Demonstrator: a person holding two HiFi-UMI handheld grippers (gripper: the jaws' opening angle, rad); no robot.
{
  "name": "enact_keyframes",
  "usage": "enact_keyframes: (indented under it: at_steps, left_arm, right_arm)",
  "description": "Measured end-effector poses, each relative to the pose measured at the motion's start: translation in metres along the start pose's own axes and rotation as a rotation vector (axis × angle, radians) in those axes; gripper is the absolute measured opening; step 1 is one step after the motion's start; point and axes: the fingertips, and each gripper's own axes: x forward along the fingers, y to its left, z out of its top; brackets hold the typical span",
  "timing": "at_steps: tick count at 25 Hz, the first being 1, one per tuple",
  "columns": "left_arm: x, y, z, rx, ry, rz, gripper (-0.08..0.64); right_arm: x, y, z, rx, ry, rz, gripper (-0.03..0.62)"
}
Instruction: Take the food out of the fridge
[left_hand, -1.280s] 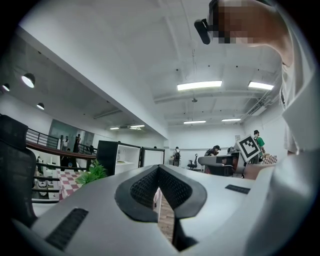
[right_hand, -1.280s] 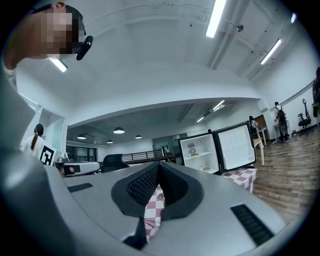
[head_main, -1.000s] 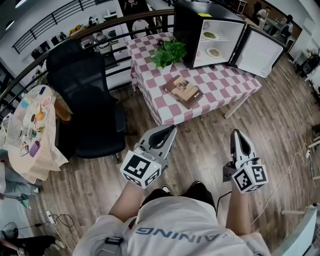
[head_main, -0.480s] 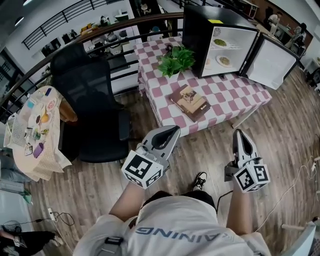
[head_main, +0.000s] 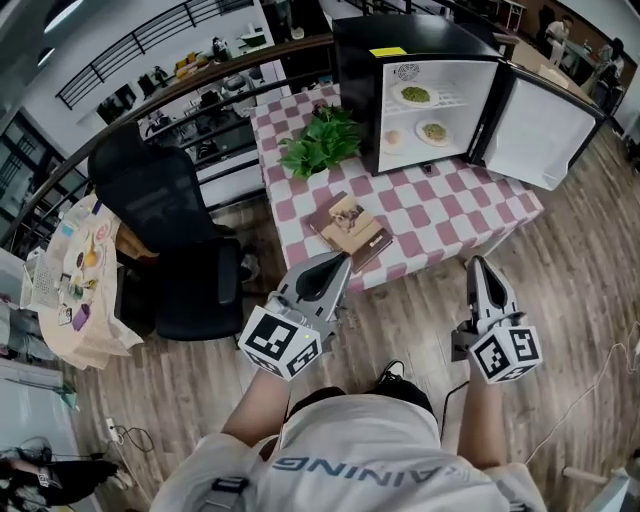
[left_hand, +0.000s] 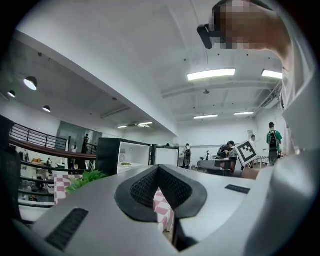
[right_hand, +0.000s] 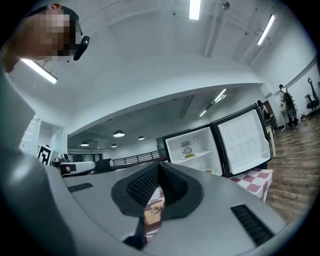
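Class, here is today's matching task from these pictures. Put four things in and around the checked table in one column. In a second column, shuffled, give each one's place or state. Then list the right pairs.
Things:
1. fridge door
2. book
3. potted plant
4. office chair

Places or states:
A. on the floor, left of the table in the head view
B. swung open
C. lying flat near the table's front edge
D. on the table beside the fridge, at its black side

Pairs: 1-B; 2-C; 3-D; 4-A

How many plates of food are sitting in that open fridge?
2: the upper plate on the shelf of the fridge, and the lower plate below it. Others could be hidden from this angle.
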Motion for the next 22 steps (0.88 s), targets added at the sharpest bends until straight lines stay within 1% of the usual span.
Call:
enact_keyframes:
  at_steps: [5,8,12,15,19,22]
  left_arm:
    - [0.058,-0.021,-0.006,0.006,0.013,0.028,0.005]
    - [0.085,-0.03,-0.011,0.011,0.035,0.025,0.005]
    - [0.111,-0.037,-0.01,0.019,0.058,-0.008,0.005]
    - [0.131,-0.037,-0.01,0.026,0.059,-0.033,0.005]
    - [0.157,-0.022,-0.014,0.023,0.044,-0.042,0.005]
    - [0.172,-0.001,-0.011,0.014,0.019,-0.044,0.005]
  right_arm:
    - [0.006,-0.063,0.017,-0.015,-0.005,0.019,0.02]
    - [0.01,-0.095,0.021,0.014,-0.008,0.011,0.02]
    - [0.012,-0.117,0.015,0.057,0.003,0.006,0.02]
    - [0.021,-0.133,0.011,0.083,0.014,-0.003,0.02]
    - [0.042,-0.146,0.011,0.076,0.029,-0.006,0.02]
    - [0.067,-0.148,0.015,0.058,0.039,0.001,0.02]
